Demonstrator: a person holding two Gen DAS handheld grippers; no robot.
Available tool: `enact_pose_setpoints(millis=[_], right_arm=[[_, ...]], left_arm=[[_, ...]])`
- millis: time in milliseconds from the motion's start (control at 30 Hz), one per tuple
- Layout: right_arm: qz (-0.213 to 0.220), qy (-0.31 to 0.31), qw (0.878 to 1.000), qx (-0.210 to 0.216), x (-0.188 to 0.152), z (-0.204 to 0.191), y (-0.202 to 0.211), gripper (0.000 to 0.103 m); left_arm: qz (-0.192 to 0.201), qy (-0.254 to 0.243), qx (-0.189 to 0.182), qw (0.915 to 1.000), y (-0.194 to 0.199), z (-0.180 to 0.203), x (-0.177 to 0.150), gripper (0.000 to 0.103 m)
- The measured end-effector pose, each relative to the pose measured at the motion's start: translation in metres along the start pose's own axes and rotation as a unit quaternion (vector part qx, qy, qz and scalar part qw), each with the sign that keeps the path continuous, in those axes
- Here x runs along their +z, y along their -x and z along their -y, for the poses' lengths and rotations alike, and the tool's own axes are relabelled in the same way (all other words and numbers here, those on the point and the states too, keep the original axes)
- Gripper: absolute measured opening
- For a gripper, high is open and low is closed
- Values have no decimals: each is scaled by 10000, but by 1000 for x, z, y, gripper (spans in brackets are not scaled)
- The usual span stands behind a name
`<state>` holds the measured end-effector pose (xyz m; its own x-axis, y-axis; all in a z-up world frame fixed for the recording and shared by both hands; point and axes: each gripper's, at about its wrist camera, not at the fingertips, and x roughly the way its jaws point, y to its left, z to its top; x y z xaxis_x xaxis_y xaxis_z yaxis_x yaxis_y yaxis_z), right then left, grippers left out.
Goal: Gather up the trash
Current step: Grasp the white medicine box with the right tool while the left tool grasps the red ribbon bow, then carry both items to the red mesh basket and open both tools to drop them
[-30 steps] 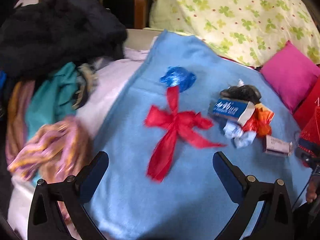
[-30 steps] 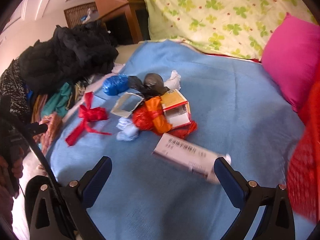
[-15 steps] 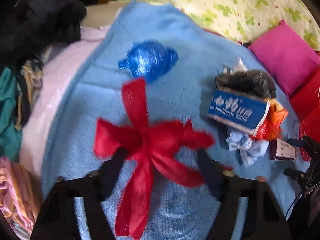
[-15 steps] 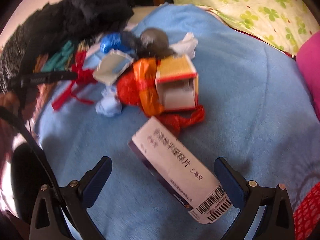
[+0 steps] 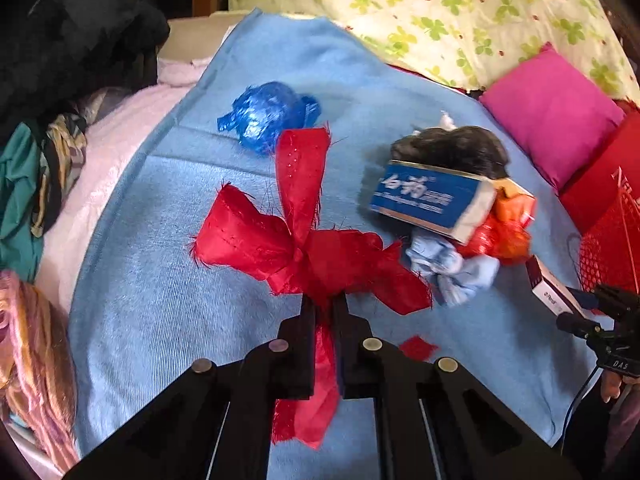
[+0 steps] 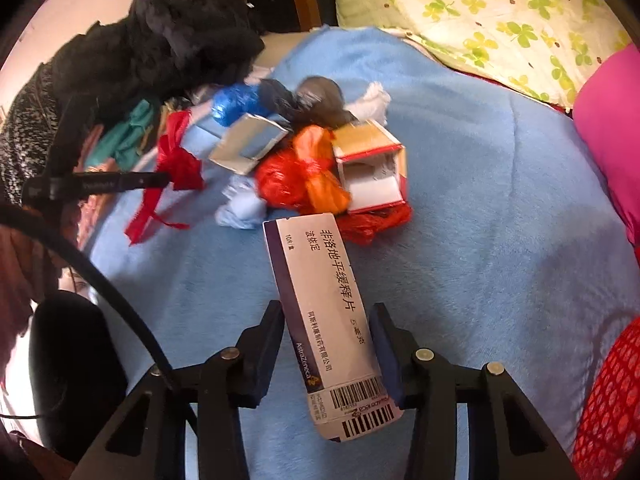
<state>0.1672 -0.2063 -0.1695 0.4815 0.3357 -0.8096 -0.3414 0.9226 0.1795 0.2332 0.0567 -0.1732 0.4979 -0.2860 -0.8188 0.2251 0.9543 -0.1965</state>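
My left gripper (image 5: 324, 308) is clenched on the frayed red ribbon bow (image 5: 304, 248) at frame centre. My right gripper (image 6: 326, 320) is closing around the white-and-purple cardboard medicine box (image 6: 324, 312), lower centre; gripped off-centre, it could pivot and slip free.

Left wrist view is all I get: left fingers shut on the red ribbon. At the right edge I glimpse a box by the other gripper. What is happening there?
Observer: The right gripper has its fingers closing on the medicine box, one on each long side.
Operator: Which end of it?
Observer: The barcode end, nearest the right camera; the other end points away along the blue blanket.
Operator: Anything beyond it that I cannot see?
Observer: An orange-topped carton lies open, its white inside facing the right camera.
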Motion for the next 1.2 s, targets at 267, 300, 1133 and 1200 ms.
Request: enact_pose_setpoints(millis=[267,300,1133,1200], right_arm=[[538,-252,9974,405,-3,-17,31,47],[640,-270,9967,421,-6,-18,40,47],[4065,-3746,8325,-385,-141,160,268,79],[4094,-3770,8298,-414,-142,164,270,79]], left_arm=[[327,-351,-170,9987,54,42,-6,8],[381,-477,-189,9980,63,55,-4,8],[844,-2495,-1646,9505,69,402,50,72],[998,-2425,-1638,9510,71,396,50,72]])
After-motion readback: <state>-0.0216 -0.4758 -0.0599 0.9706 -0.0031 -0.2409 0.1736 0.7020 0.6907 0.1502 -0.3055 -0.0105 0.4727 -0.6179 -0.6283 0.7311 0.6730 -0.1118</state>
